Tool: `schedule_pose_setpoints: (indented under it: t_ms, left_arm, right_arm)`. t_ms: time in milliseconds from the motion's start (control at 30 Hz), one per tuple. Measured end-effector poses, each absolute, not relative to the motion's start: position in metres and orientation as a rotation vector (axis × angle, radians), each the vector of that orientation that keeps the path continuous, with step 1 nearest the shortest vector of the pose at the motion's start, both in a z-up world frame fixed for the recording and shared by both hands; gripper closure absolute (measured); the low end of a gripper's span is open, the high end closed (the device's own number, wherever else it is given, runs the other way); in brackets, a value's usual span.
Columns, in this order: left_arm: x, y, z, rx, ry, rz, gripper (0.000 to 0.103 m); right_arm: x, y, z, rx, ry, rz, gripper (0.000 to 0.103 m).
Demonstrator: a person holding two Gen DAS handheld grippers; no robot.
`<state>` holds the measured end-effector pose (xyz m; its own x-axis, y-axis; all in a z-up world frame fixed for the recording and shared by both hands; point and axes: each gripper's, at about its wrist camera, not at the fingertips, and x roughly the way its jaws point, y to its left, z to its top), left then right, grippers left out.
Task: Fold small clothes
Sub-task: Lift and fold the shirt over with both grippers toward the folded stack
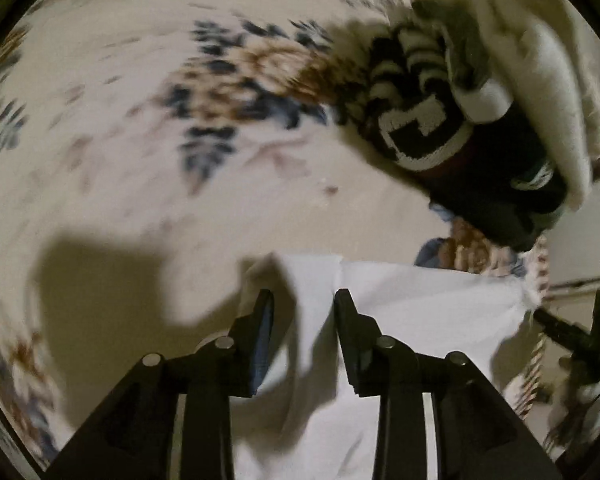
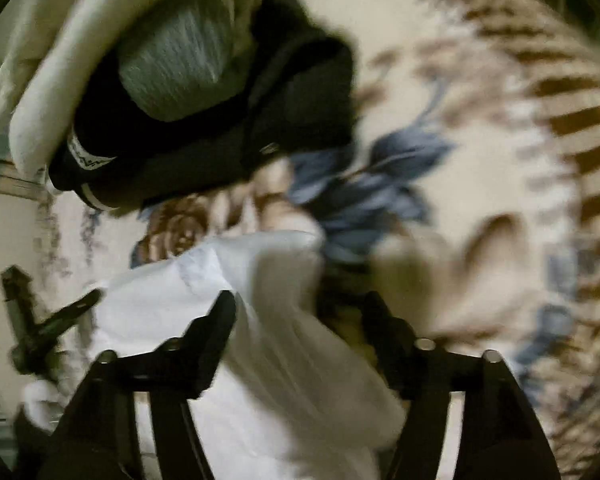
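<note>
A white cloth lies below both grippers on a cream floral bedcover. My left gripper stands over the cloth's left part. Its jaws are a little apart, with a fold of white fabric in the gap and neither pad visibly pressing on it. In the right wrist view the same white cloth runs between the widely spread fingers of my right gripper, loose and unpinched. Each gripper shows at the edge of the other's view, next to a corner of the cloth: the right gripper and the left gripper.
A pile of other clothes sits just beyond the white cloth: a black-and-white striped piece, a dark garment and a cream one. The bedcover with blue and brown flowers spreads to the left and far side. Both views are motion-blurred.
</note>
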<state>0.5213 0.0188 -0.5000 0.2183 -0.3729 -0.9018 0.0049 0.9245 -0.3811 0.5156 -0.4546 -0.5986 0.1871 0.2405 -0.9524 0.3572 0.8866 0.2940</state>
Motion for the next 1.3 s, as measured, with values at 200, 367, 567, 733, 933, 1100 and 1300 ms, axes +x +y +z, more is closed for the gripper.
schedule_pose_setpoints:
  t_ms: [200,367,567,733,933,1100,1300]
  left_arm:
    - [0.472,0.039,-0.471,-0.382,1.241,-0.165,0.074]
    - [0.454,-0.003,-0.502,-0.213,1.329,-0.142,0.074]
    - [0.439,0.034,-0.528,-0.184,1.397,-0.024,0.072]
    - [0.406,0.055,-0.496,-0.547,1.35,-0.059,0.074]
    - [0.401,0.021,-0.541,-1.011,1.426,-0.102,0.074]
    - [0.411,0.004,-0.561,-1.002,1.421,-0.042,0.082]
    - [0.405,0.0,-0.531,-0.815,1.331,-0.065,0.097]
  right_arm:
    - [0.461,-0.441,-0.545,0.456,1.272,-0.179,0.032]
    - [0.456,-0.38,-0.573,0.474,1.338,-0.098,0.032]
    - [0.435,-0.369,-0.633,0.389,1.545,-0.172,0.033]
    - [0.409,-0.374,-0.618,0.459,1.533,-0.167,0.033]
    - [0.394,-0.386,-0.62,0.812,1.434,-0.146,0.033]
    - [0.394,-0.399,-0.645,1.012,1.373,-0.232,0.062]
    - [0.392,-0.395,-0.629,0.898,1.341,-0.246,0.099]
